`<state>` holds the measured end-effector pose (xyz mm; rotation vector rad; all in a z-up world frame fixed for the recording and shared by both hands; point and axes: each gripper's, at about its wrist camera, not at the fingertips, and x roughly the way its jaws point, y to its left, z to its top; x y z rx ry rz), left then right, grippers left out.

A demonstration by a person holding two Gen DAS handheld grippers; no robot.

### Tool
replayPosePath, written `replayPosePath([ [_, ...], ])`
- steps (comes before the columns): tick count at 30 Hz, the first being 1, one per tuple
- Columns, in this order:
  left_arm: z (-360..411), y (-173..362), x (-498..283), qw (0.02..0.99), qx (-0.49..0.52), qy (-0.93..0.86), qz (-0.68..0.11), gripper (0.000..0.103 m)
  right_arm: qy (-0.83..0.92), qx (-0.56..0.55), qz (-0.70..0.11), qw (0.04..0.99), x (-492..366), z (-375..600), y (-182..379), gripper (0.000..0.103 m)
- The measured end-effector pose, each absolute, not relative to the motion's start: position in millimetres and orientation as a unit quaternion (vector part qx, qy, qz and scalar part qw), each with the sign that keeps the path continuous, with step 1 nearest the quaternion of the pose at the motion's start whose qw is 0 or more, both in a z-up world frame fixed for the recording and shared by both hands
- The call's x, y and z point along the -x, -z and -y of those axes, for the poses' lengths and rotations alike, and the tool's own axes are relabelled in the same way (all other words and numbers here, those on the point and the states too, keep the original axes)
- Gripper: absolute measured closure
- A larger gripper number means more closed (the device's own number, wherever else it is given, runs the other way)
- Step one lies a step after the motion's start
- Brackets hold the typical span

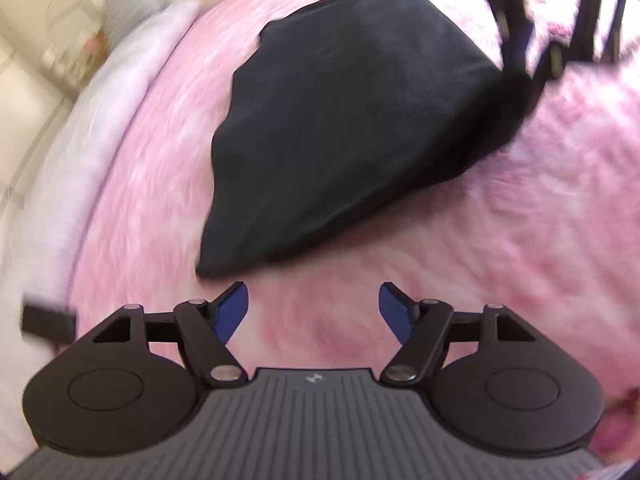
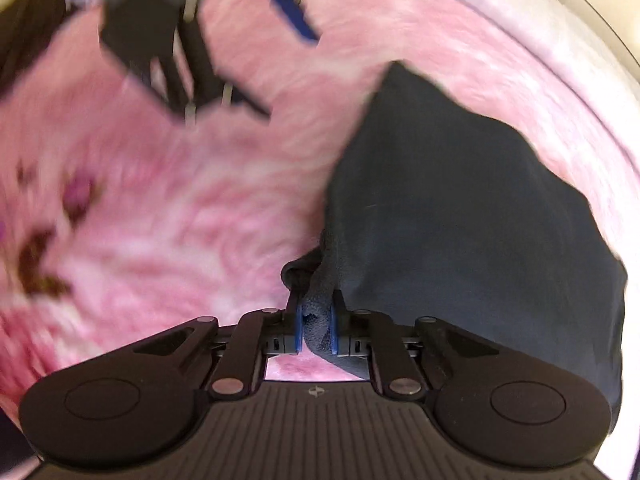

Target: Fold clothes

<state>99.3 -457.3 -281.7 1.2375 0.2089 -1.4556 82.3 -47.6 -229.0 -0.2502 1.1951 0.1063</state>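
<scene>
A black garment [image 1: 352, 120] lies folded on a fluffy pink blanket [image 1: 500, 248]. My left gripper [image 1: 314, 300] hovers open just short of the garment's near corner, its blue pads apart with only pink blanket between them. In the right wrist view the same dark garment [image 2: 460, 208] spreads to the right, and my right gripper [image 2: 316, 320] is shut on a bunched corner of it, the cloth pinched between the blue pads. The right gripper [image 1: 532, 64] shows at the garment's far corner in the left wrist view. The left gripper [image 2: 192, 48] appears blurred at the top of the right wrist view.
A pale lilac sheet edge [image 1: 112, 92] borders the blanket on the left, with a cream wall or furniture [image 1: 24, 80] beyond. Dark printed marks [image 2: 44, 256] dot the blanket at the left of the right wrist view.
</scene>
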Motion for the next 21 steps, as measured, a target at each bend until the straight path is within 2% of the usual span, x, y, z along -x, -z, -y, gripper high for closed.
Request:
replayPosePath([
  [5, 493.9, 312.3, -98.7, 0.516, -0.586, 0.625, 0.023, 0.032, -0.017, 0.049, -0.542, 0.839, -80.8, 82.8, 192.4, 0.092],
  [6, 500.2, 317.9, -99.7, 0.502, -0.596, 0.625, 0.041, 0.035, -0.014, 0.044, -0.54, 0.841, -80.2, 86.3, 189.0, 0.092],
  [7, 505.2, 319.8, -102.2, 0.488, -0.6, 0.632, 0.046, 0.041, -0.013, 0.042, -0.537, 0.842, -80.8, 87.9, 187.7, 0.092],
  [8, 510.3, 321.4, -104.8, 0.476, -0.603, 0.638, 0.049, 0.07, -0.014, 0.039, -0.536, 0.843, -80.9, 88.3, 188.3, 0.091],
  [9, 516.1, 321.7, -107.6, 0.471, -0.605, 0.641, 0.041, 0.091, -0.016, 0.036, -0.535, 0.844, -80.6, 88.5, 189.3, 0.091],
  [12, 524.8, 314.0, -116.7, 0.466, -0.592, 0.657, 0.019, 0.093, -0.031, 0.038, -0.538, 0.842, -77.2, 82.7, 201.5, 0.089],
  [13, 526.3, 311.1, -119.8, 0.465, -0.587, 0.662, 0.011, 0.093, -0.035, 0.043, -0.536, 0.842, -75.9, 79.0, 206.3, 0.087],
  [14, 527.7, 308.1, -123.5, 0.466, -0.58, 0.668, -0.001, 0.093, -0.039, 0.052, -0.533, 0.844, -73.9, 74.2, 210.6, 0.081],
  [15, 529.0, 305.1, -127.1, 0.466, -0.574, 0.673, -0.013, 0.093, -0.043, 0.063, -0.53, 0.845, -71.8, 69.2, 214.7, 0.072],
  [16, 530.4, 302.3, -130.5, 0.466, -0.567, 0.678, -0.025, 0.093, -0.04, 0.081, -0.526, 0.846, -69.5, 62.9, 219.7, 0.051],
  [17, 531.8, 299.9, -132.3, 0.466, -0.563, 0.682, -0.035, 0.093, -0.036, 0.101, -0.521, 0.847, -67.2, 56.3, 225.0, 0.035],
  [21, 539.8, 290.2, -139.9, 0.47, -0.538, 0.695, -0.083, 0.093, -0.044, 0.152, -0.518, 0.84, -63.7, 34.4, 249.6, 0.033],
])
